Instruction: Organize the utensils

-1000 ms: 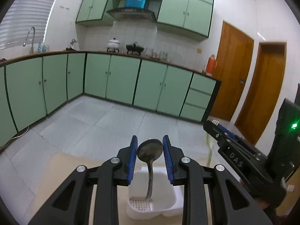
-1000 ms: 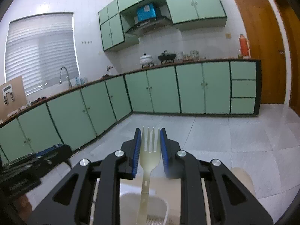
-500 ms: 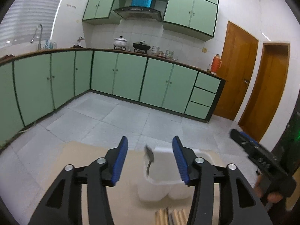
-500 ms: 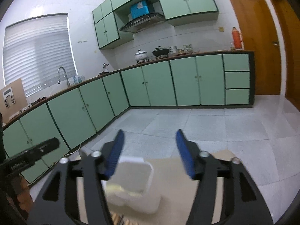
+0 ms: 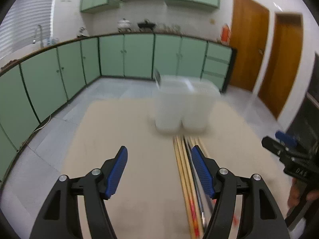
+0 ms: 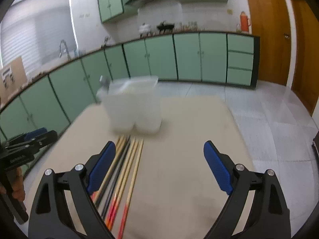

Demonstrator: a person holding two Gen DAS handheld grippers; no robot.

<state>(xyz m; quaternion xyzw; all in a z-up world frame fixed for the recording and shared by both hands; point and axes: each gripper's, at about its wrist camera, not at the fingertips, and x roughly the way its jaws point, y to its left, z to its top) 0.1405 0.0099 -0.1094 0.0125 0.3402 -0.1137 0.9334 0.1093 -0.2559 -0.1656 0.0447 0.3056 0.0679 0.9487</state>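
Beige table [image 5: 123, 123] – chopsticks [image 6: 127, 169] beside both widening, empty jaws, white holder [image 5: 183, 107] beyond.

The left gripper [image 5: 159, 153] points forward and downward over the table, its jaws opening with nothing between the blue pads. The right gripper [image 6: 159, 149] is angled likewise, wider apart and also opening, empty. A hand [image 5: 299, 196] grips the right gripper's handle.

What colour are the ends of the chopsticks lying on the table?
Red-orange, on the wooden chopsticks; right wrist view shows it best.
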